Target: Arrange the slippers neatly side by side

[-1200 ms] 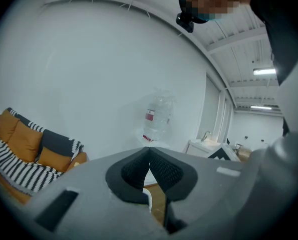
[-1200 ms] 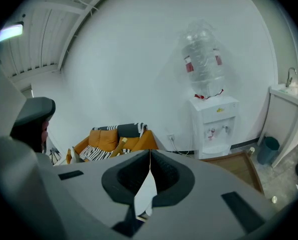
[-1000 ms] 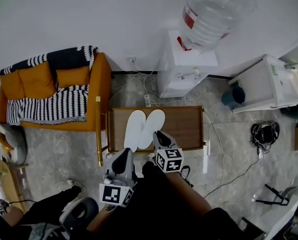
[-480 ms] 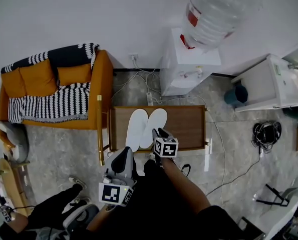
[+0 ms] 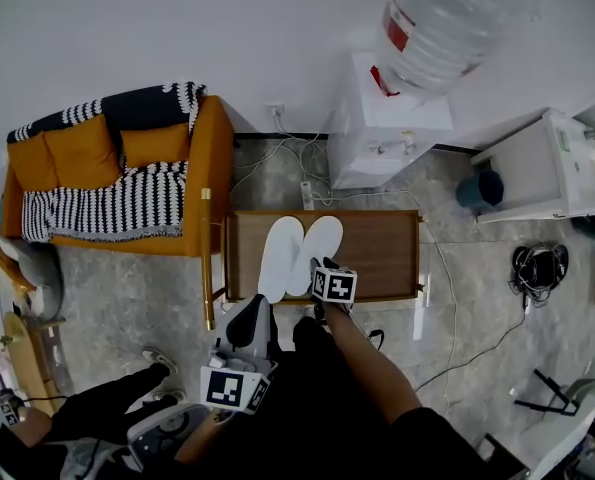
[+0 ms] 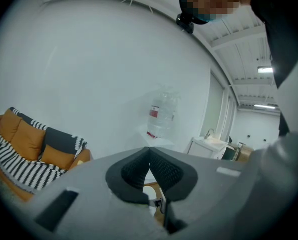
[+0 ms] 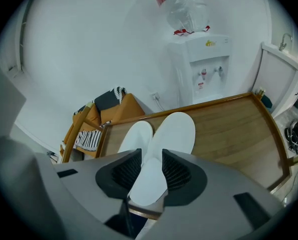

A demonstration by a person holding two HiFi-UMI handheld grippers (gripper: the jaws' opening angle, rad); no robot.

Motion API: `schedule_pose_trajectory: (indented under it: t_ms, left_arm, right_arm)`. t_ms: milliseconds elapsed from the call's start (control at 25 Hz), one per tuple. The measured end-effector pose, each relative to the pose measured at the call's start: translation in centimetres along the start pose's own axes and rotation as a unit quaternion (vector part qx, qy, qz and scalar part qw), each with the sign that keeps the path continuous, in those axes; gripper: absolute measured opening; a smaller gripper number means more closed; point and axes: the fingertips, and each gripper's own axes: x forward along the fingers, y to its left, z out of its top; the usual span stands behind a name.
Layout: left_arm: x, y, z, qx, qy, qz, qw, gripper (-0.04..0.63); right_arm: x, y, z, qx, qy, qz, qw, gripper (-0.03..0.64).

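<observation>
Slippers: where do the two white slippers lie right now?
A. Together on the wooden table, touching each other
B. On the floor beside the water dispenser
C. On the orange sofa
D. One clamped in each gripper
A: the head view shows both white slippers lying on the wooden table, pressed together at the heels with the toes splayed apart.

I note two flat white slippers (image 5: 280, 258) on the brown wooden surface (image 5: 377, 253), lying flat. Heels touch near its front edge; toes fan slightly apart, pointing away.
</observation>
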Motion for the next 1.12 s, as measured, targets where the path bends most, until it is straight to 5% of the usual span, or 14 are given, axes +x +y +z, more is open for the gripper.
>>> schedule_pose_trajectory:
  t_ms: [600,1120]
  left_arm:
    - [-0.4,0.5,-0.3,-0.006,0.003,0.003,1.0000,0.012]
    - [-0.3,0.4,-0.8,-0.013,0.007,0.000,0.9999,0.012]
  right_arm:
    - [3.7,-1.5,-1.1,0.035,0.049,-0.026,0.998,0.095]
    - [3.3,-1.9,-1.3,0.005,0.059,-0.023,0.998,0.034]
